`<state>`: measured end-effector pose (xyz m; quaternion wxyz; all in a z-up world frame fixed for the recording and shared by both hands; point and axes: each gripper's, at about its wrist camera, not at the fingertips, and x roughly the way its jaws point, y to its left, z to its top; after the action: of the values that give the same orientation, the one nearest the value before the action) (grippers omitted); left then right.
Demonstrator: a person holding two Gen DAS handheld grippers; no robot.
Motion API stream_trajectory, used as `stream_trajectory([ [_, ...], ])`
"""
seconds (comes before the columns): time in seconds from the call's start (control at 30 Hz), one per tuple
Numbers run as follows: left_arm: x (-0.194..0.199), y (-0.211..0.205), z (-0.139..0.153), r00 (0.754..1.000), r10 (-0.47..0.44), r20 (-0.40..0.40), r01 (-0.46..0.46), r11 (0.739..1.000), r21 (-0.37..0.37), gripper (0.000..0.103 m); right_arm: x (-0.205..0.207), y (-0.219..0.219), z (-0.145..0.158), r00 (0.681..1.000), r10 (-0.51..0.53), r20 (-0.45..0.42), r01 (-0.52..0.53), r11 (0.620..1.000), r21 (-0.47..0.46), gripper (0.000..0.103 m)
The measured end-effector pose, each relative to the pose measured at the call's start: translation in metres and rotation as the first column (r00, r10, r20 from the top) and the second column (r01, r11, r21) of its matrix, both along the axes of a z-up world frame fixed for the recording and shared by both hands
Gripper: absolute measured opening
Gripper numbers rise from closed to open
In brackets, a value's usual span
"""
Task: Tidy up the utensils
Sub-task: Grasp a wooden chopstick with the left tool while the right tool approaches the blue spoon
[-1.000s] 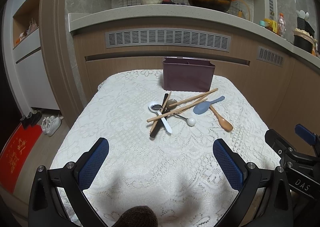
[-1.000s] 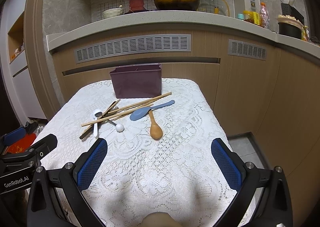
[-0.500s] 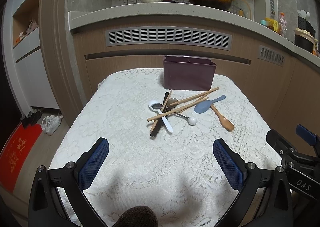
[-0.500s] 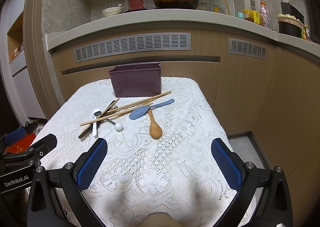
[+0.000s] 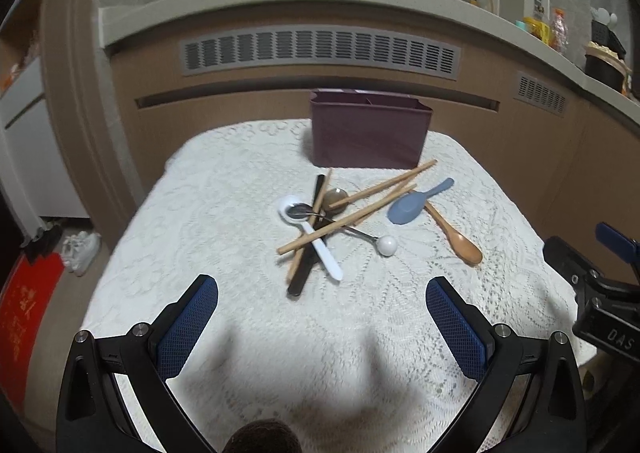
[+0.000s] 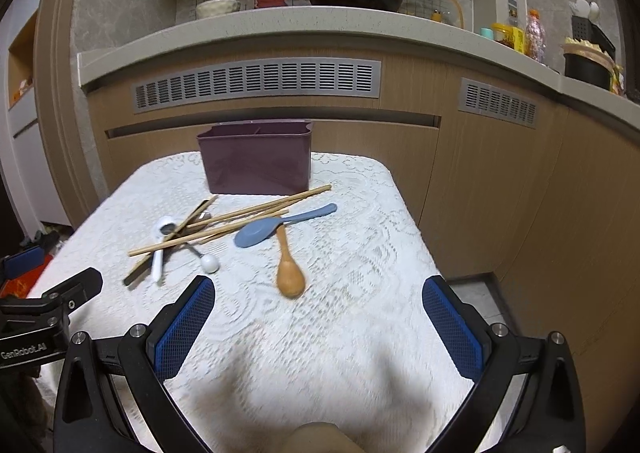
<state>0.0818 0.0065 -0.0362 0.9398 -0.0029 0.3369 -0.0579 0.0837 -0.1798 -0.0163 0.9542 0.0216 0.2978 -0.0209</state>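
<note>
1. Because nothing is yet gripped, the left gripper (image 5: pixel 322 307) hangs above the near part of the table (image 5: pixel 224 189) with its jaws spread wide and empty, and the pile of utensils lies ahead of its fingertips.
2. The right gripper (image 6: pixel 319 307) is likewise spread wide and empty; the wooden spoon (image 6: pixel 289 267) lies just ahead of it, slightly toward its left finger.
3. The blue spoon (image 6: pixel 260 231) lies beyond the wooden spoon, its bowl over that spoon's handle.
4. The chopsticks (image 5: pixel 360 209) cross a white spoon (image 5: pixel 310 233), a dark-handled utensil (image 5: pixel 306 267) and a ball-ended metal spoon (image 5: pixel 360 234); the top pieces likely need lifting first.
5. The purple bin (image 5: pixel 368 133) stands upright, farthest ahead of both tools. It is the probable destination, with its open top facing up for drop-in loading.
6. Judged state: no utensil is sorted yet.
</note>
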Motion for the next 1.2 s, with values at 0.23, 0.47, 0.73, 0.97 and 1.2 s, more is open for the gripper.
stream_trajectory([
  [0.23, 0.042, 0.004, -0.014, 0.998, -0.025, -0.065, 0.025, 1.0, 0.0, 0.103, 0.054, -0.001, -0.011, 0.996, 0.057, -0.072, -0.056, 0.998, 0.006, 0.103],
  [0.47, 0.072, 0.016, -0.025, 0.996, -0.02, -0.081, 0.022, 1.0, 0.019, 0.103, 0.112, 0.006, -0.041, 0.977, 0.115, -0.182, -0.111, 0.993, 0.031, 0.071],
  [0.73, 0.108, 0.023, -0.027, 0.989, -0.104, -0.103, 0.102, 0.995, -0.017, 0.103, 0.16, 0.014, -0.059, 0.958, 0.149, -0.246, -0.132, 0.988, 0.085, 0.047],
  [0.97, 0.174, -0.022, -0.004, 0.919, -0.382, -0.095, 0.375, 0.923, -0.083, 0.103, 0.156, -0.01, -0.056, 0.968, 0.092, -0.233, -0.075, 0.994, 0.08, 0.047],
  [1.2, 0.234, -0.077, -0.027, 0.861, -0.463, -0.212, 0.464, 0.884, -0.047, 0.065, 0.138, -0.026, -0.061, 0.968, 0.068, -0.243, -0.061, 0.997, 0.038, 0.047],
])
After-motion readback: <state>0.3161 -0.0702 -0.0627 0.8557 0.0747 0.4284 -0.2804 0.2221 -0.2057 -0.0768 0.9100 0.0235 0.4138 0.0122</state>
